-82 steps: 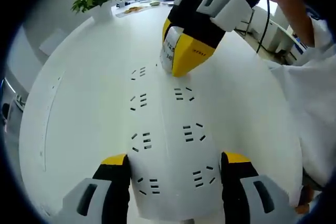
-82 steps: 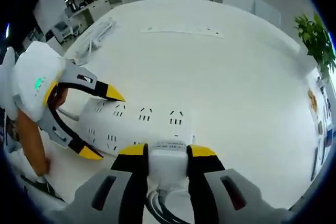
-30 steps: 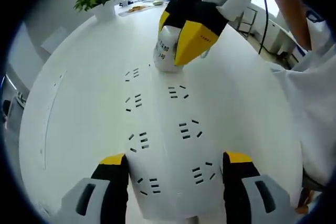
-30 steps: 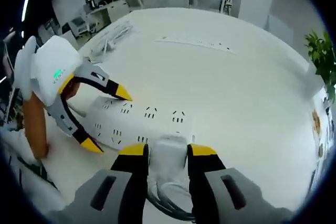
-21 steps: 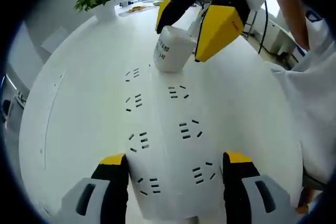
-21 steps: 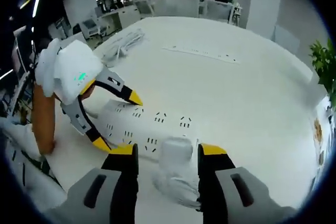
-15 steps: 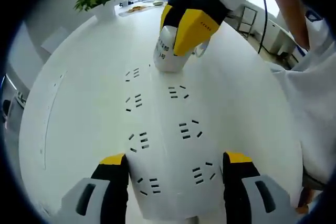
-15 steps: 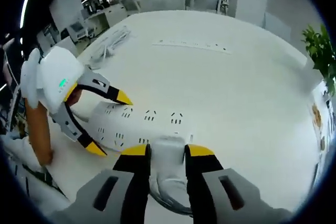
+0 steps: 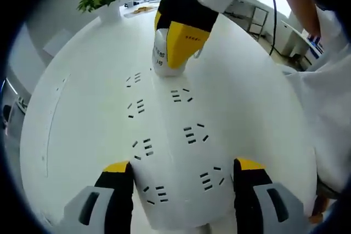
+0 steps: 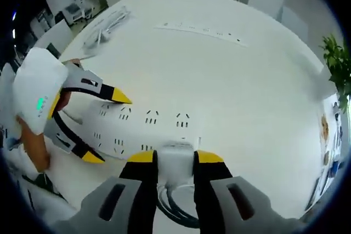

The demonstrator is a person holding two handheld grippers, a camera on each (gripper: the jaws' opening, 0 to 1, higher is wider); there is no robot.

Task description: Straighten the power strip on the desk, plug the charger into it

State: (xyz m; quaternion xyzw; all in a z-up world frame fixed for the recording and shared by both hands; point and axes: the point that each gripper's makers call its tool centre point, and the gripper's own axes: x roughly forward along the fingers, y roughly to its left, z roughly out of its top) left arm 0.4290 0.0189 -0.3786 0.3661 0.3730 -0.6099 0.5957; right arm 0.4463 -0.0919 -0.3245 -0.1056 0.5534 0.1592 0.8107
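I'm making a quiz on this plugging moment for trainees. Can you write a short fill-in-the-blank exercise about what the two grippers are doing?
1. The right gripper is shut on the white ____.
2. The left gripper has one jaw at each side of the near end of the ____.
3. The jaw tips of both grippers are coloured ____.
4. Past the power strip, at the desk's far edge, stands a potted ____.

Missing words: charger; power strip; yellow; plant

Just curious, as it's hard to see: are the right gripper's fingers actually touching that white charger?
Touching. The right gripper view shows the fingers pressed against both sides of the charger, no gap.
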